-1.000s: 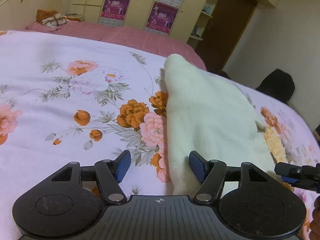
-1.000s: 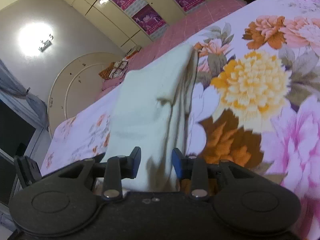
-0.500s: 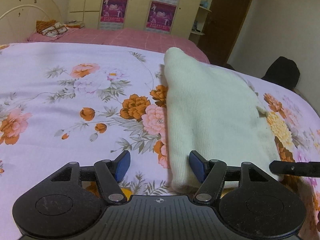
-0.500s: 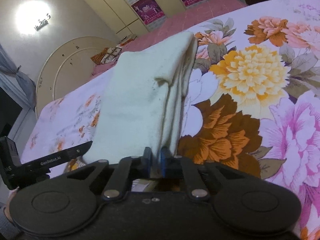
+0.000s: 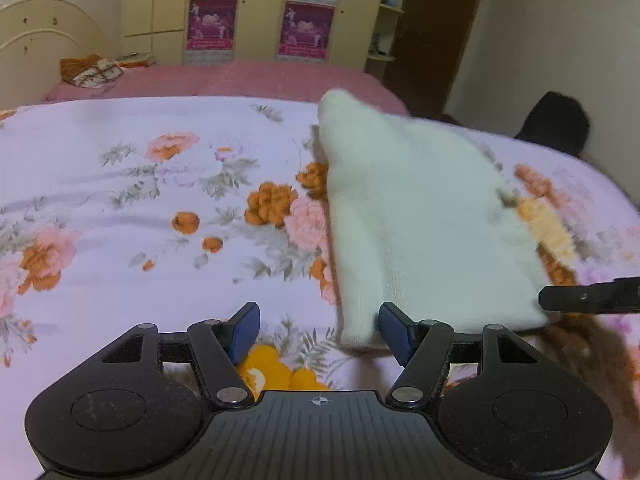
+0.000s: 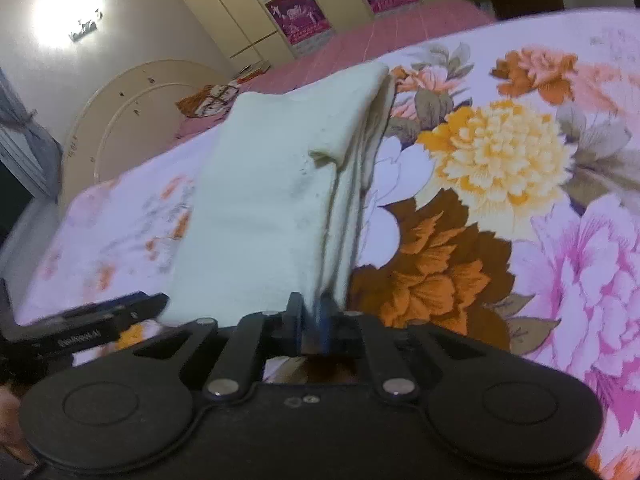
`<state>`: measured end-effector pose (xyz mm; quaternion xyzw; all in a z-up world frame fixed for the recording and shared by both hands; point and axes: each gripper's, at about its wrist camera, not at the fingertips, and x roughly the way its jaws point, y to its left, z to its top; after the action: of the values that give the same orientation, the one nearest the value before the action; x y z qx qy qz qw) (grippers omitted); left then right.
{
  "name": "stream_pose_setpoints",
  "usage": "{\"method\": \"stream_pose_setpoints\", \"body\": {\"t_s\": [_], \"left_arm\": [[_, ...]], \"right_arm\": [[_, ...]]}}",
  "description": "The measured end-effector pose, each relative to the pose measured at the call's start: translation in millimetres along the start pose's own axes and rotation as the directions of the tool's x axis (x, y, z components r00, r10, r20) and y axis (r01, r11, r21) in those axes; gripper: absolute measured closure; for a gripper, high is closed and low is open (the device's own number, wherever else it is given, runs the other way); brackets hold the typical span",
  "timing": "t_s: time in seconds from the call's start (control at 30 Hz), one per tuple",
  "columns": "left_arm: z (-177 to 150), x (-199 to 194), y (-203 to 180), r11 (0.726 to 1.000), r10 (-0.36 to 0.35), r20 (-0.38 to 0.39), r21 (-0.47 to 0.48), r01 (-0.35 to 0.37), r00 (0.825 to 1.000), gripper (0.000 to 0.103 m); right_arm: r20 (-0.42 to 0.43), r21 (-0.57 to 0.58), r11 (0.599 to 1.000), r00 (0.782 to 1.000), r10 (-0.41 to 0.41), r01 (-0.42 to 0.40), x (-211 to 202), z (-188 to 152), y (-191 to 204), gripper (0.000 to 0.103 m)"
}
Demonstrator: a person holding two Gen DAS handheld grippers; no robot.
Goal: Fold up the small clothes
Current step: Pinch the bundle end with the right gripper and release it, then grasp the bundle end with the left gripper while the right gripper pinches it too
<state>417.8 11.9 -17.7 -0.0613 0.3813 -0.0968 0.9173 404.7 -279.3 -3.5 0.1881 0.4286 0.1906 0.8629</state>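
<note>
- A bed takes up most of both views, covered by a pale lilac sheet [image 5: 120, 208] printed with orange, pink and yellow flowers.
- Beyond the sheet lies a pink blanket [image 5: 248, 80], and behind it stands a cream wardrobe [image 5: 256, 8] with magenta posters on its doors.
- A rounded cream headboard [image 6: 132, 120] stands at the head of the bed, with a bright wall lamp [image 6: 68, 20] above it in the right wrist view.
- A dark brown door [image 5: 432, 32] is at the far right of the left wrist view.
- The garment [image 5: 420, 220], a cream-white knit folded into a long stack of layers, lies on the sheet right of centre in the left wrist view, its near end just ahead of both grippers.
- The left gripper [image 5: 318, 328] is open wide; its right finger sits just beside the garment's near left corner, and the pads do not press on the cloth.
- The right gripper [image 6: 311, 326] is clenched on the garment's near right edge; its jaws have just eased a little wider, with the cloth layers between the blue pads.
- A small orange-and-white bundle [image 5: 92, 72] rests on the blanket near the headboard.
</note>
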Motion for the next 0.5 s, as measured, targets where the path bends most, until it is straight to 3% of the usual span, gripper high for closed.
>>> {"method": "stream_pose_setpoints", "body": {"t_s": [0.03, 0.07, 0.1, 0.23, 0.3, 0.33, 0.5], "left_arm": [[6, -2, 6, 1.000, -0.019, 0.011, -0.019, 0.019, 1.000, 0.022], [11, -2, 12, 0.999, -0.029, 0.026, -0.039, 0.030, 0.999, 0.015], [17, 0, 16, 0.997, -0.041, 0.036, -0.057, 0.043, 0.998, 0.015], [44, 21, 21, 0.987, -0.119, 0.040, -0.107, 0.123, 0.992, 0.015], [52, 35, 20, 0.977, -0.167, 0.017, -0.133, 0.168, 0.986, 0.021], [55, 44, 18, 0.976, -0.170, 0.000, -0.141, 0.169, 0.985, 0.026], [63, 75, 17, 0.958, -0.220, -0.050, -0.200, 0.206, 0.974, 0.030]], "right_arm": [[-0.003, 0.024, 0.999, 1.000, 0.026, -0.026, -5, 2, -2, 0.069], [0.011, 0.035, 0.999, 0.999, 0.041, -0.041, -12, 4, -4, 0.046], [0.044, 0.031, 0.999, 0.998, 0.037, -0.039, -19, 6, -5, 0.041], [0.083, 0.103, 0.993, 0.995, 0.048, -0.057, -21, 28, -21, 0.045], [0.107, 0.130, 0.989, 0.993, 0.053, -0.066, -16, 40, -28, 0.046], [0.108, 0.151, 0.986, 0.993, 0.052, -0.068, -11, 46, -32, 0.046], [0.090, 0.229, 0.969, 0.993, 0.075, -0.094, 14, 68, -49, 0.051]]}}
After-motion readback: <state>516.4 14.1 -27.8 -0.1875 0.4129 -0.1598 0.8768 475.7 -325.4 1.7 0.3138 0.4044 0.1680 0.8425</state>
